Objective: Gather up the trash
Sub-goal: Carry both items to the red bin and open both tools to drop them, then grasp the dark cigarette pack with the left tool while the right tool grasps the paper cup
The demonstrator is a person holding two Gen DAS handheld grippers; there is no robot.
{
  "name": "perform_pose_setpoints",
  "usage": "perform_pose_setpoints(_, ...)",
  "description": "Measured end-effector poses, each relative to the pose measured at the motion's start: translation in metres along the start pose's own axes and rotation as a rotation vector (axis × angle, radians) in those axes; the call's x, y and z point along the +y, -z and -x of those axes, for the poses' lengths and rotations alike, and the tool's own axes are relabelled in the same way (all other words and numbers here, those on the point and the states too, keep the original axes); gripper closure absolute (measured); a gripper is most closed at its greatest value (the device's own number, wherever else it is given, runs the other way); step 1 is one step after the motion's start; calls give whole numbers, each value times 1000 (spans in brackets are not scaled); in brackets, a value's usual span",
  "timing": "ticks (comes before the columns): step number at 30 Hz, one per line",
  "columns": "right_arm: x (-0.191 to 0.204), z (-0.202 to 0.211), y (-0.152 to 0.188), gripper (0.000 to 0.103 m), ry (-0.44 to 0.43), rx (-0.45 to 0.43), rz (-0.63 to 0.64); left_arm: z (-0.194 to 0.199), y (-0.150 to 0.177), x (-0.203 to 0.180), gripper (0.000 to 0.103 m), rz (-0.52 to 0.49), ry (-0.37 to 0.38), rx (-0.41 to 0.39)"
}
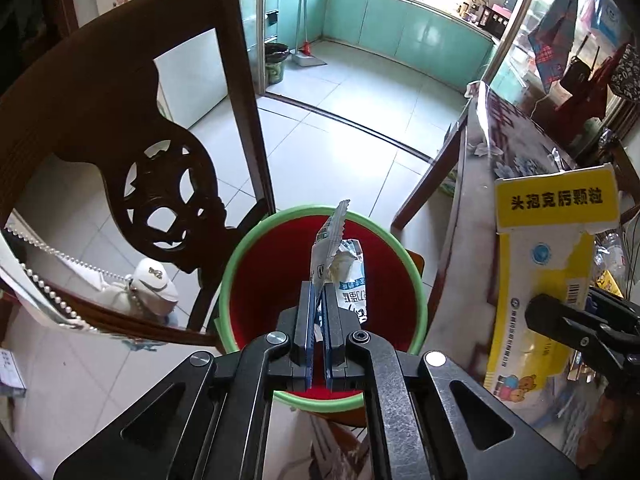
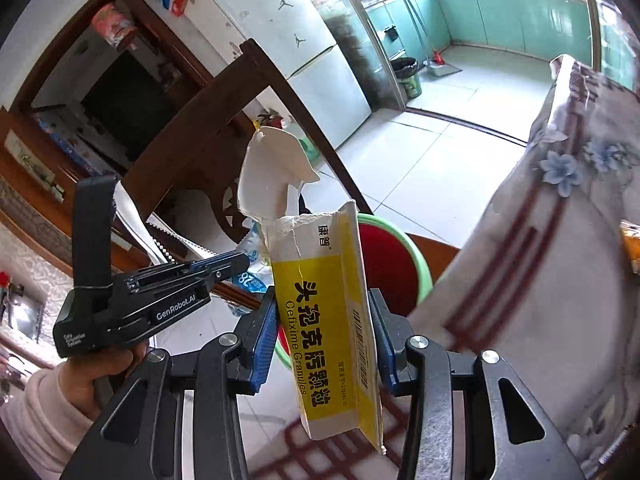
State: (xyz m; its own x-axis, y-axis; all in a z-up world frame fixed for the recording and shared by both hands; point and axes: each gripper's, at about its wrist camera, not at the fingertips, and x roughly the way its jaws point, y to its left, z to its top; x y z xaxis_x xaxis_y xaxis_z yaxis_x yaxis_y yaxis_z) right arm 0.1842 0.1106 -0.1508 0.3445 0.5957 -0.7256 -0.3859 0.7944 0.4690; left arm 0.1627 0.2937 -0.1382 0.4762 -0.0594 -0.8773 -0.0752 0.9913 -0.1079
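Observation:
My left gripper (image 1: pixel 319 292) is shut on a crumpled silver-white wrapper (image 1: pixel 338 258) and holds it over the red bin with a green rim (image 1: pixel 240 256). My right gripper (image 2: pixel 324 316) is shut on a torn yellow and white medicine box (image 2: pixel 324 320), held upright beside the table edge. The box also shows in the left wrist view (image 1: pixel 548 264), right of the bin, with the right gripper (image 1: pixel 584 320) behind it. In the right wrist view the bin (image 2: pixel 400 268) lies just behind the box, and the left gripper (image 2: pixel 224 266) is at the left.
A dark carved wooden chair (image 1: pixel 132 152) stands left of the bin, with a white bag and bead chain (image 1: pixel 152 284) on its seat. A table with a floral cloth (image 2: pixel 560 240) is at the right. Pale tiled floor (image 1: pixel 340 120) leads to a kitchen with a broom.

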Motion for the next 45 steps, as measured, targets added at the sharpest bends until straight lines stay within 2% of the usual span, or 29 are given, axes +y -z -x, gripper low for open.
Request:
perform_pose_setpoints(5, 7, -3, -2, 58, 12, -26, 31, 0, -2, 10, 100, 24, -10, -5)
perform_pose_setpoints(8, 13, -4, -2, 48, 57, -42, 47, 1, -1, 12, 99, 21, -16, -12)
perform_pose_setpoints(9, 16, -3, -4, 44, 66, -51, 46, 3, 0, 12, 92, 18, -30, -19)
perform_pose_setpoints(10, 15, 0, -4, 44, 71, -59, 39, 4, 0, 12, 73, 19, -36, -25)
perform_pose_setpoints(11, 14, 2, -3, 43, 64, -68, 27, 6, 1, 12, 60, 23, -36, -32)
perform_pose_setpoints(12, 14, 4, -3, 41, 58, -74, 18, 9, 2, 11, 31, 30, -33, -44)
perform_pose_setpoints(13, 11, 8, -4, 40, 55, -77, 9, 11, 2, 11, 23, 34, -34, -58)
perform_pose_setpoints(19, 8, 35, 8, 40, 72, -109, -21, 25, 6, -1, 23, 10, -6, -88)
perform_pose_setpoints(24, -6, 82, 31, 40, 116, -144, -70, 33, 16, -24, 23, -37, 21, -96)
perform_pose_setpoints(30, -42, 157, 76, 40, 267, -165, -74, 41, 33, -71, 23, -90, 62, -81)
perform_pose_setpoints(36, -98, 236, 140, 40, 491, -145, -104, 47, 58, -146, 23, -183, 164, -47)
perform_pose_setpoints(40, -136, 278, 183, 40, 600, -132, -187, 44, 79, -222, 23, -305, 309, 12)
perform_pose_setpoints(43, -161, 304, 213, 40, 615, -137, -274, 33, 93, -277, 23, -413, 366, 45)
perform_pose_setpoints(45, -172, 314, 227, 40, 605, -142, -314, 21, 98, -307, 23, -441, 386, 79)
